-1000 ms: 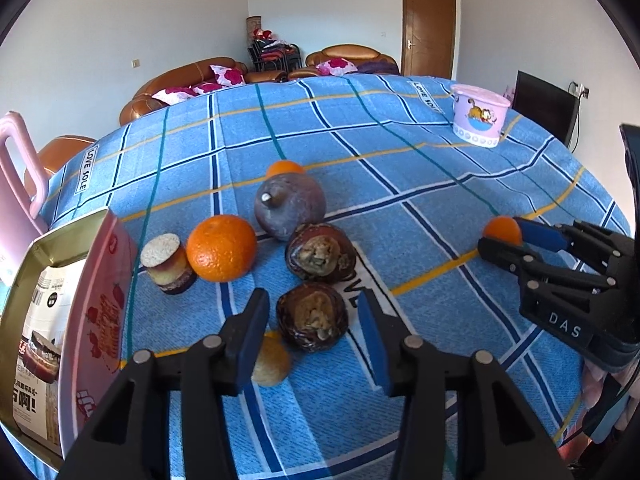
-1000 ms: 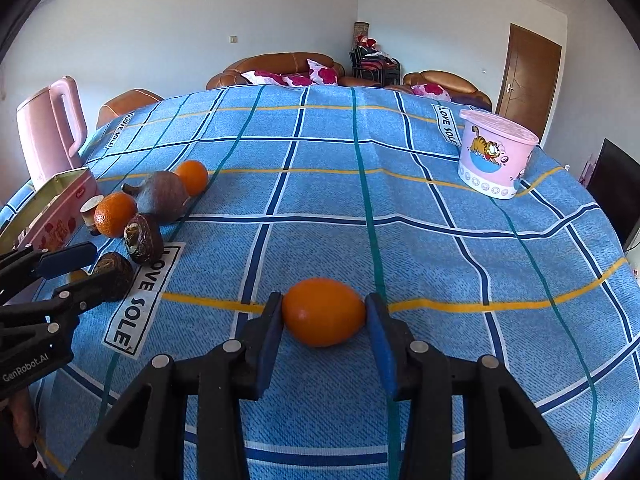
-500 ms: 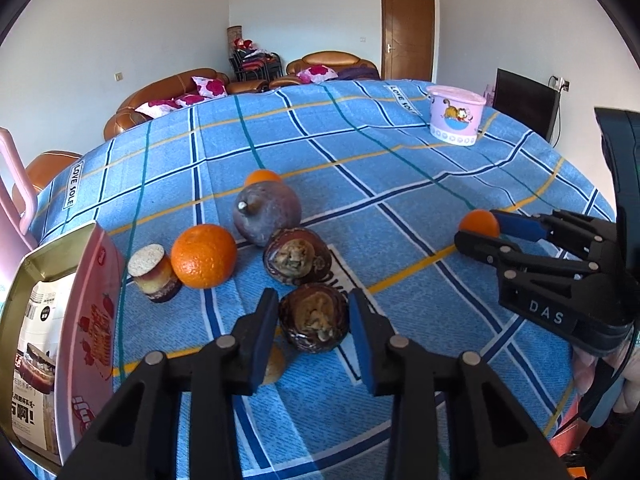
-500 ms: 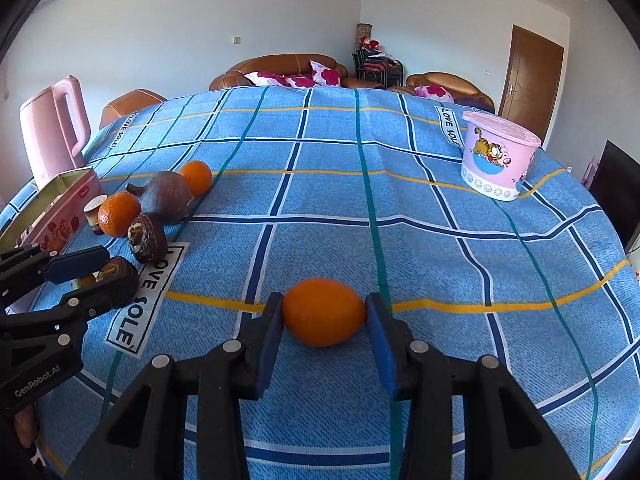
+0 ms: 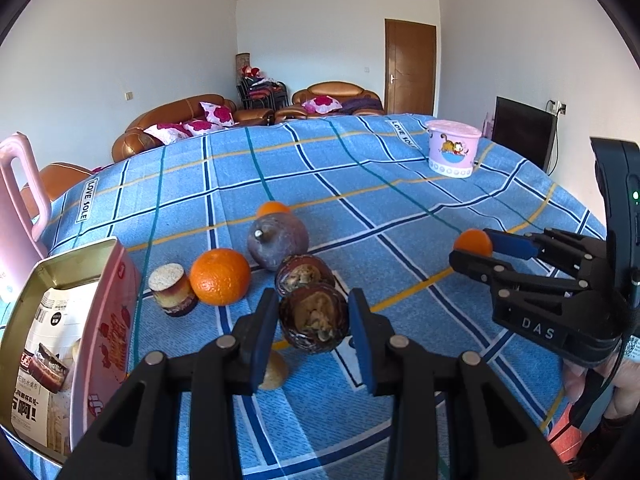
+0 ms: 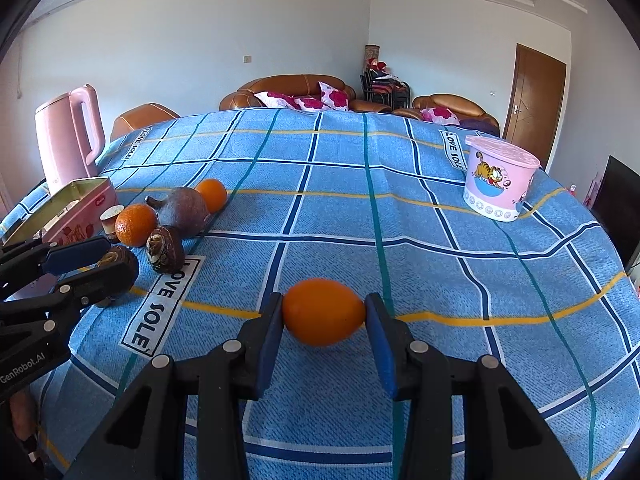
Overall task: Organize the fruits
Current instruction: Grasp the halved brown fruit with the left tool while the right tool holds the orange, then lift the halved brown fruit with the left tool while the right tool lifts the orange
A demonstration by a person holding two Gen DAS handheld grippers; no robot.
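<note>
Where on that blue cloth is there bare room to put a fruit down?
The broad checked stretch of the tablecloth between the held orange and the pink cartoon tub lies bare, and so does the far part towards the sofas. It is crowded at the left: fruits bunch beside the open tin and pink kettle.

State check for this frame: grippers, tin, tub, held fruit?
left gripper: shut on dark halved fruit
right gripper: shut on smooth orange
pink tin: lid off, packet inside
pink cartoon tub: lid on, upright
pink kettle: upright
</note>
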